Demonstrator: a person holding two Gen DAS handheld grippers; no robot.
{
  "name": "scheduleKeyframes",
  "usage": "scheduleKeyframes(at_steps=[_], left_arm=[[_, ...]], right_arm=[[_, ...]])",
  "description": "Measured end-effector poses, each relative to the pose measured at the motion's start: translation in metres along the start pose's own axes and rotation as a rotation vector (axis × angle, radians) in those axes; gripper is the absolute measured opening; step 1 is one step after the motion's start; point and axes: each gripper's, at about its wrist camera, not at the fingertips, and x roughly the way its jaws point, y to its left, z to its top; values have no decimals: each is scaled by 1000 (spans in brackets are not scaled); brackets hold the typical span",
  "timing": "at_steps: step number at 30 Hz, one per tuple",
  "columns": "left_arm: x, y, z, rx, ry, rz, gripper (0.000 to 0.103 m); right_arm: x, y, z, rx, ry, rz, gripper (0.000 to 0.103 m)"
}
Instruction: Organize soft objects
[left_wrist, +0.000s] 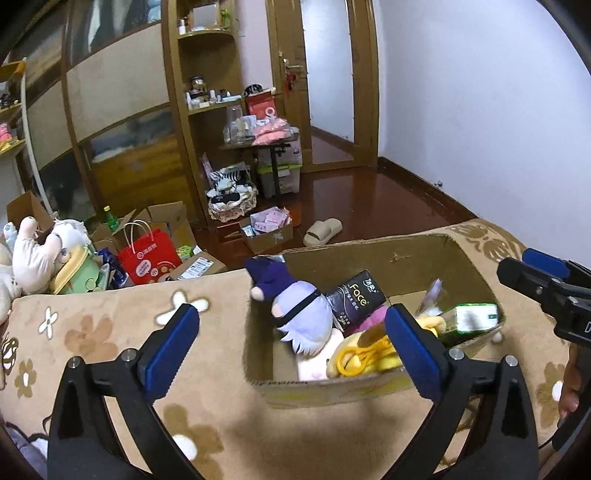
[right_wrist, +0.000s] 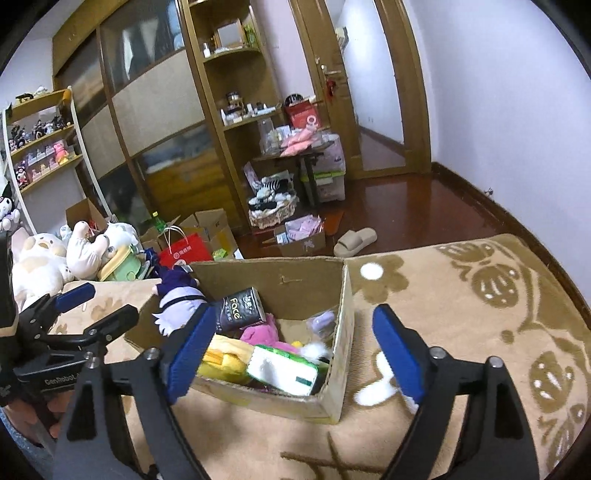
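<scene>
open cardboard box (left_wrist: 373, 391) of soft things on a floral blanket (left_wrist: 110, 332).
left wrist: left gripper (left_wrist: 291, 343) spread, holding nothing, over the box's near edge; purple-haired plush doll (left_wrist: 303, 317) leans at its left wall. right wrist: right gripper (right_wrist: 295, 354) spread, holding nothing; green tissue pack (right_wrist: 282, 373) lies inside.

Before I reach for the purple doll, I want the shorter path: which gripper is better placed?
Left, probably. The purple doll sits between the open left gripper's fingers; the right gripper faces the box's right wall.
</scene>
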Motion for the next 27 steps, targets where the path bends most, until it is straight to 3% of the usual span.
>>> scheduleKeyframes(at_steps=[3, 19, 27], left_arm=[[-19, 4, -2, -12, -23, 5, 101], [-107, 17, -25, -36, -92, 45, 102], [-149, 16, -40, -41, -164, 75, 102]], right_arm=[[-16, 5, -1, -11, -20, -17, 103], [-93, 21, -14, -62, -166, -89, 103], [-126, 28, -24, -78, -216, -72, 103]])
